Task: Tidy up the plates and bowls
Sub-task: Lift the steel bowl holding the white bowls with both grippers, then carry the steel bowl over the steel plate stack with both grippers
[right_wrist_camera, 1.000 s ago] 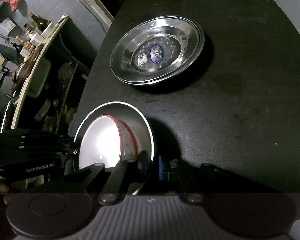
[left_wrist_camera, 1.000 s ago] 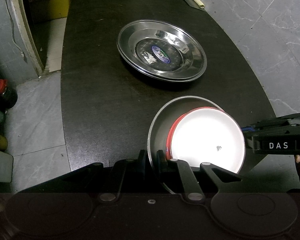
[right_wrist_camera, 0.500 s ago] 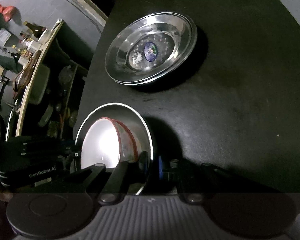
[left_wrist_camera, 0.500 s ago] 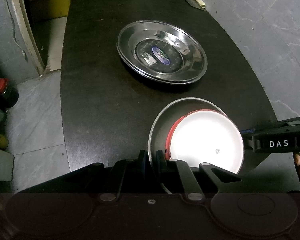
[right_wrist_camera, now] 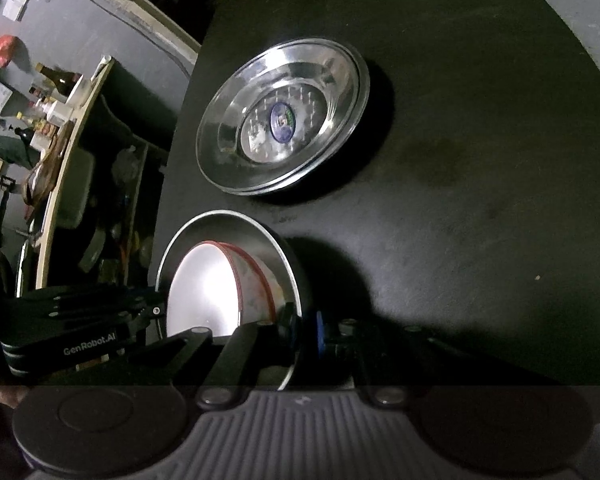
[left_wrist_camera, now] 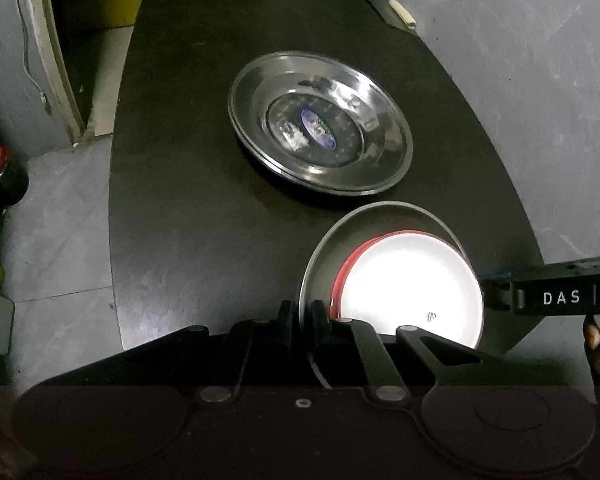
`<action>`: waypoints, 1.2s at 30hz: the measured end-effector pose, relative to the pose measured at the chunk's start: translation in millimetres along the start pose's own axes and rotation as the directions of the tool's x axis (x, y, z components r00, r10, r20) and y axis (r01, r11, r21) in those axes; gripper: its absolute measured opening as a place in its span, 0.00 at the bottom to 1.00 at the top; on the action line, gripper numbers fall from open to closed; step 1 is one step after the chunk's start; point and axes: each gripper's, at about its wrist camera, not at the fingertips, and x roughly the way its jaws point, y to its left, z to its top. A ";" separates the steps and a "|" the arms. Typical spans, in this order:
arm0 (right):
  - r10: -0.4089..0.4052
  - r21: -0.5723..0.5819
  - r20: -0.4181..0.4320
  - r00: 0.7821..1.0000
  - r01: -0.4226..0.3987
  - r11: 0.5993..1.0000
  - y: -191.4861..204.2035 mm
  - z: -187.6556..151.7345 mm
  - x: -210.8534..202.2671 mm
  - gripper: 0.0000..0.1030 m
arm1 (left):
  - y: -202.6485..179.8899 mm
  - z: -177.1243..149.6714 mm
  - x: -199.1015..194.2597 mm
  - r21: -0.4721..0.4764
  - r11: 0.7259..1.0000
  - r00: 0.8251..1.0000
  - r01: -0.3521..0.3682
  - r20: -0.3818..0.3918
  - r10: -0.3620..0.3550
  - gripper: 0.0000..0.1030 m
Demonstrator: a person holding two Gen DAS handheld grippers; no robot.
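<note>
Both claws are clamping opposite rims of the steel bowl [left_wrist_camera: 324,248], low and right of centre in the left view: the left claw [left_wrist_camera: 300,320] and the right claw [right_wrist_camera: 306,330], with the white bowl [left_wrist_camera: 412,284] sitting loose inside. If either claw is tilting or slackening, the thin rim could be slipping and the white bowl sliding out. The steel plates [left_wrist_camera: 320,136] are lying just above on the bench [left_wrist_camera: 180,200], crowding the way forward.

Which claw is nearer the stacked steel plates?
Too close to call: the left claw and right claw clamp opposite rims of the grey bowl, short of the steel plates.
</note>
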 end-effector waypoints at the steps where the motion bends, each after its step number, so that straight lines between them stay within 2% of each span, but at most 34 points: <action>1: 0.000 0.001 0.006 1.000 0.000 1.000 0.1 1.3 -1.8 0.10 | -0.3 2.2 -0.6 -0.002 1.000 1.000 0.002 0.004 -0.002 0.07; 17: 0.019 0.008 0.070 0.997 -0.020 1.000 -0.5 38.1 -16.7 0.11 | -1.9 37.0 -11.4 -0.049 0.999 0.996 0.023 0.090 -0.019 0.05; 36: 0.027 -0.059 0.088 0.996 -0.022 0.998 8.2 103.9 -23.6 0.11 | -0.1 90.0 -8.4 -0.097 0.995 0.988 0.011 0.156 0.005 0.05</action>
